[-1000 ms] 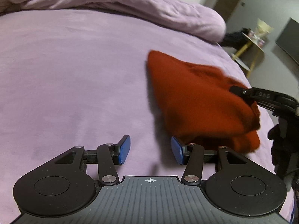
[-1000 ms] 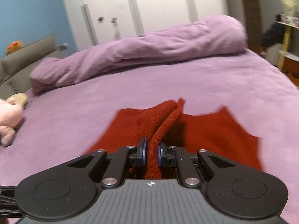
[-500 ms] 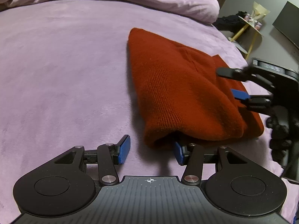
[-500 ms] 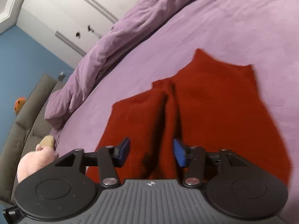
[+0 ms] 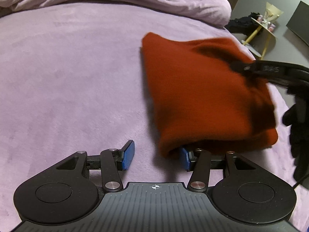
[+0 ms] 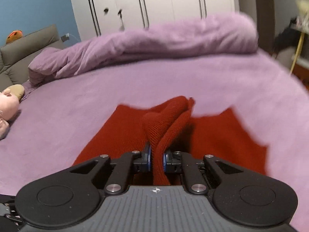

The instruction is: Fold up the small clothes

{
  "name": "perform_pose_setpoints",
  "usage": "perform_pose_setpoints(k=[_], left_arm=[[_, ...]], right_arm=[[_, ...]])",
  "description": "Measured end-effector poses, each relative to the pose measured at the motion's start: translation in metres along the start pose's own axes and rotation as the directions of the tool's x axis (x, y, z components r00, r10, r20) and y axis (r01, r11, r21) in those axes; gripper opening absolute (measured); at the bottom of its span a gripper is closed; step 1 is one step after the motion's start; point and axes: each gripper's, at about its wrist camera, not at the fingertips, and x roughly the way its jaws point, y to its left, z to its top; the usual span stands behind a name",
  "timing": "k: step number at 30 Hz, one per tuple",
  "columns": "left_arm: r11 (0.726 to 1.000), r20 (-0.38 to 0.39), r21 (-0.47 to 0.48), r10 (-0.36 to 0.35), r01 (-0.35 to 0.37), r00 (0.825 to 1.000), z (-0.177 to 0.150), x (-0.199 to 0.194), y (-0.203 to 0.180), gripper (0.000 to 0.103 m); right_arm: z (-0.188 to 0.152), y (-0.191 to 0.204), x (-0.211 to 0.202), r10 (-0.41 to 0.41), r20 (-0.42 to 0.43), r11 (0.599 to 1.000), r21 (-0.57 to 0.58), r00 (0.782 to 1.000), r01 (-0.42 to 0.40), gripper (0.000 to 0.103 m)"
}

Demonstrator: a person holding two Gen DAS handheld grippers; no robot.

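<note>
Now the purple bed fills everything ahead of both tools, a rolled duvet at its far side. Red knit garment next — it lies right in front of the left tool, its near edge draped over that tool's right finger. Left tool's released, nothing between its pads. Right tool — jaws closing, clenched on a raised fold of the garment.

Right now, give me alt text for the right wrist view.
The right tongs are closing on a raised fold of the red knit garment, which lies on a purple bedspread. A rolled purple duvet lies behind, a pink plush toy at the left edge.
</note>
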Motion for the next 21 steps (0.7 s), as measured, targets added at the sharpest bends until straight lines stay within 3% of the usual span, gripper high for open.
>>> perform_pose_setpoints(k=[2,8,12,17,19,21], left_arm=[[1.000,0.001,-0.002,-0.016,0.016,1.000,0.000,-0.001,-0.003,0.056],[0.998,-0.017,0.027,-0.059,0.059,0.998,-0.001,0.007,-0.022,0.058],[0.998,-0.032,0.036,-0.043,0.044,0.999,-0.002,0.010,-0.021,0.057],[0.999,-0.033,0.023,-0.040,0.041,0.999,0.000,0.013,-0.023,0.057],[0.999,-0.035,0.024,-0.036,0.037,0.999,0.000,0.014,-0.027,0.057],[0.999,-0.037,0.021,-0.031,0.032,0.999,-0.001,0.014,-0.030,0.056]], right_arm=[[-0.002,-0.010,-0.004,-0.084,0.015,0.995,-0.052,0.996,0.085,0.010],[-0.032,-0.051,0.014,-0.180,-0.098,0.984,-0.015,0.979,0.179,0.015],[-0.040,-0.076,-0.027,-0.107,-0.085,0.973,0.198,0.991,0.122,0.038],[-0.089,-0.098,-0.075,0.053,-0.034,0.889,0.456,0.998,-0.032,0.041],[-0.102,-0.097,-0.079,0.102,-0.040,0.870,0.489,0.994,-0.070,0.041],[-0.103,-0.094,-0.075,0.100,-0.040,0.868,0.491,0.994,-0.068,0.043]])
